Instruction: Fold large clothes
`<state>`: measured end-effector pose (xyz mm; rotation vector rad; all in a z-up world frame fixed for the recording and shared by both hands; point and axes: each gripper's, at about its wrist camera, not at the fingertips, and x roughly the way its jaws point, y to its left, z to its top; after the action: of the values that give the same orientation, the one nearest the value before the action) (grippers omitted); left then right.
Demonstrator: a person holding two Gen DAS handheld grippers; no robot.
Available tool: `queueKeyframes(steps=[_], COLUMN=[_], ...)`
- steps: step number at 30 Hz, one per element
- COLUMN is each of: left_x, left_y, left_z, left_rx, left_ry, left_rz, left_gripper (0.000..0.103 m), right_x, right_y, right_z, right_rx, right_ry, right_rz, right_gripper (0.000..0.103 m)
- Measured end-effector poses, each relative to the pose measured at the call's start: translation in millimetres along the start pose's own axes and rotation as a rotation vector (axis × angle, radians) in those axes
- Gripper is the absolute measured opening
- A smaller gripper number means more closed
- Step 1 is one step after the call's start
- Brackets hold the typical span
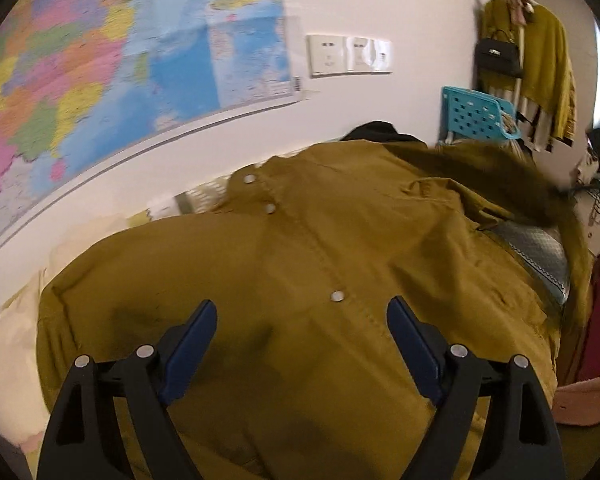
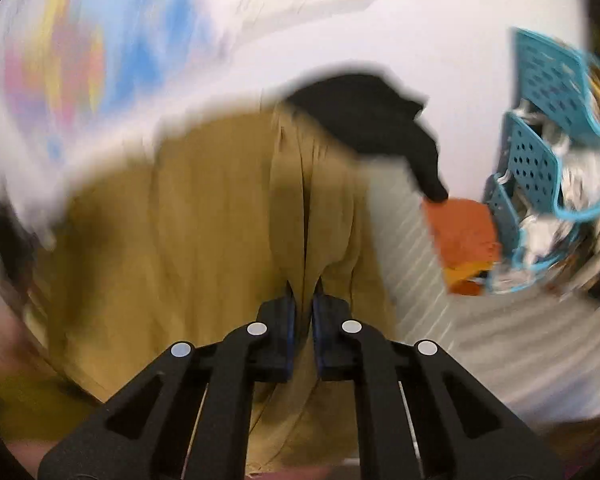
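**Mustard coat spread out, one edge pinched**

A colourful wall map [image 1: 100,60] hangs at far left. The left gripper [image 1: 302,320] hovers released, jaws wide apart, over the mustard coat [image 1: 300,260] (snap buttons showing), which lies spread on the bed. The right gripper [image 2: 303,300] is clenched on a fold of the coat [image 2: 204,220]. A teal basket [image 2: 540,160] stands at far right.

Your right gripper [image 2: 304,300] pinching a fold of the mustard coat [image 2: 204,216], black garment [image 2: 372,120] behind, teal basket [image 2: 540,160] at right
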<state>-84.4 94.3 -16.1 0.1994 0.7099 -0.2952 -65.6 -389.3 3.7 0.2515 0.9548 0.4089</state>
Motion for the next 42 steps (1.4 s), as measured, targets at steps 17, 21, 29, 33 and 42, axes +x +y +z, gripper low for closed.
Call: queueKeyframes(steps=[17, 21, 29, 33, 42], left_x=[1.7, -2.0, 69.4, 98.8, 51.3], left_y=[3.2, 18.1, -12.2, -34.0, 3.7], left_z=[18.4, 10.8, -18.4, -27.1, -12.1], left_rx=[-0.127, -0.180, -0.180, -0.165, -0.037], left_ry=[-0.045, -0.051, 0.276, 0.378, 0.271], left_rz=[-0.514, -0.536, -0.563, -0.553, -0.316], left_gripper=[0.087, 0.089, 0.092, 0.051, 0.015], right_x=[39.5, 96.2, 192.4, 187.6, 186.4], right_y=[167.8, 194.6, 204.3, 200.3, 199.3], right_z=[92.7, 94.9, 76.6, 82.6, 51.8], right_rx=[-0.090, -0.072, 0.022, 0.013, -0.368], right_ry=[0.073, 0.155, 0.308, 0.269, 0.244], right_rz=[0.568, 0.630, 0.620, 0.608, 0.239], right_gripper=[0.009, 0.012, 0.012, 0.012, 0.058])
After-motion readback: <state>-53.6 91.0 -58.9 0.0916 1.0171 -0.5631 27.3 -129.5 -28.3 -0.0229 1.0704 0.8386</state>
